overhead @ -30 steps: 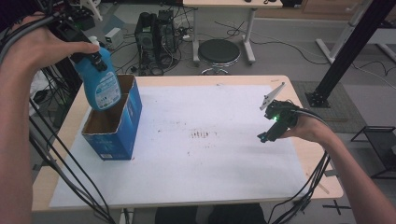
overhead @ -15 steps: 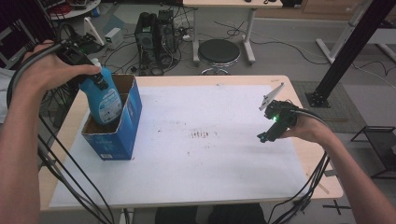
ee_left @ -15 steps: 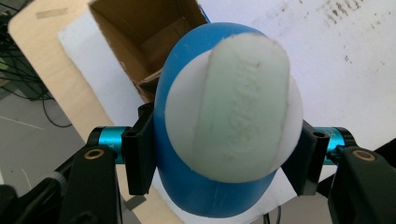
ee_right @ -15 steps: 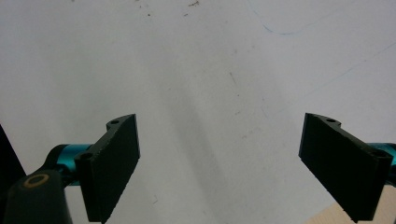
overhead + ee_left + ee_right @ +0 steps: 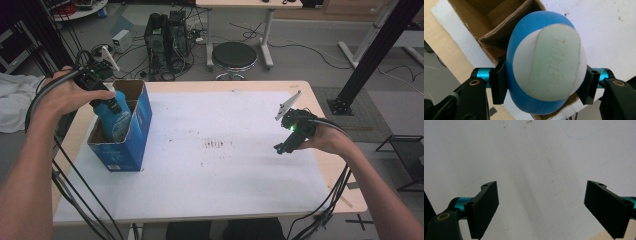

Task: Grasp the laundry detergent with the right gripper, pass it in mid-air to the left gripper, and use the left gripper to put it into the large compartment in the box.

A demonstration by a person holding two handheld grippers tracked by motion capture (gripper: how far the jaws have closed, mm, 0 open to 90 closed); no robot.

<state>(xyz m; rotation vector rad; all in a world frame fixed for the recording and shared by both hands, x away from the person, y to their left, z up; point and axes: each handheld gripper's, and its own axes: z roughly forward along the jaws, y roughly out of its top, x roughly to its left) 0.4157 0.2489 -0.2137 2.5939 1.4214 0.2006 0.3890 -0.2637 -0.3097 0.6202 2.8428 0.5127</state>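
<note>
Over box [image 5: 131,134]: left tongs [image 5: 544,87] clamp blue bottle [image 5: 524,37]; right tongs [image 5: 541,207] agape.

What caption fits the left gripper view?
Left gripper jaws clamp a blue bottle above the open cardboard box.

This was a robotics or electronics lab. Behind the wooden tabletop [image 5: 320,100], which was covered with white paper, desktop computer towers [image 5: 167,32] stood on the grey floor in a tangle of cables [image 5: 220,37], with a black round stool [image 5: 234,55] beside them. A black metal frame leg [image 5: 367,55] rose to the tabletop's right, and a second desk [image 5: 240,5] stood farther back.
</note>
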